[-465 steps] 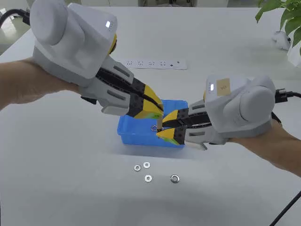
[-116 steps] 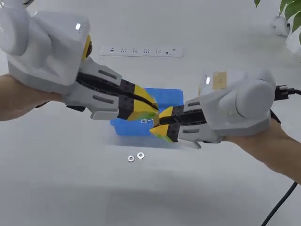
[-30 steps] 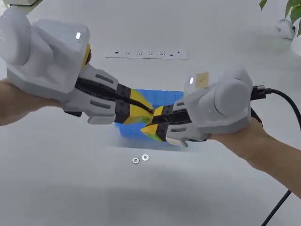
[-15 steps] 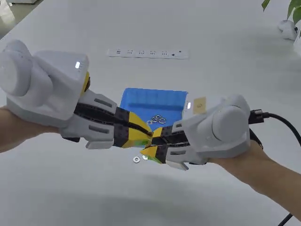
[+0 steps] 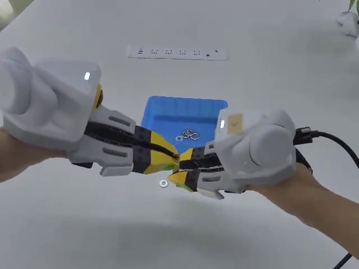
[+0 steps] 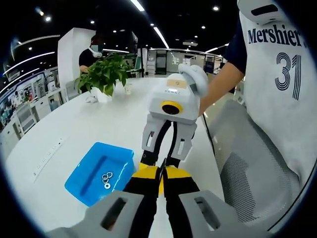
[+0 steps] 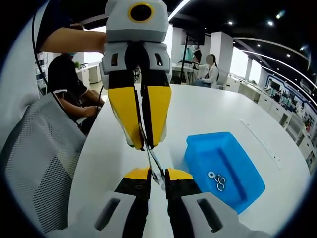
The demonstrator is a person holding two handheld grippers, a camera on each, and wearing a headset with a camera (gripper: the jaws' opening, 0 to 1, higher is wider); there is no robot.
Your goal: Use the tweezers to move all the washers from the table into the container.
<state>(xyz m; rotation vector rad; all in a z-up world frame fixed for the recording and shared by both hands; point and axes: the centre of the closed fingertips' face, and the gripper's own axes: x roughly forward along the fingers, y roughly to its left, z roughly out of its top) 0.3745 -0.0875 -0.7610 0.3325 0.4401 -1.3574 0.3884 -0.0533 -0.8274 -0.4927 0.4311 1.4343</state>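
DESK TEST: At a white table [image 5: 269, 73], an operator brings two handheld grippers nose to nose over the work. The left gripper [image 5: 171, 159] & right gripper [image 5: 183, 171] each clamp the steel tweezers [image 7: 151, 159] between narrow-set yellow jaws, clearest in the right gripper view. Whether the tweezer tips are spread or pinched can't be told, as they sit hidden under the jaws. One loose washer [image 5: 163, 183] lies on the table just below the meeting tips, near the front wall of the blue container [image 5: 160, 112], where a small cluster of washers [image 5: 188, 135] already rests. The left forearm [image 5: 17, 159] & right forearm [image 5: 314, 207] come in low from either side, grippers angled inward & slightly down, w/ a black cable [image 5: 331, 140] trailing from the right unit. Picking up that washer looks to be the step in hand. It should go best w/ the tips lowered to straddle the rim, one gripper steadying the tweezers while the other squeezes gently. Too hard & a thin flat ring may flick away. Then comes a level lift over the container wall.
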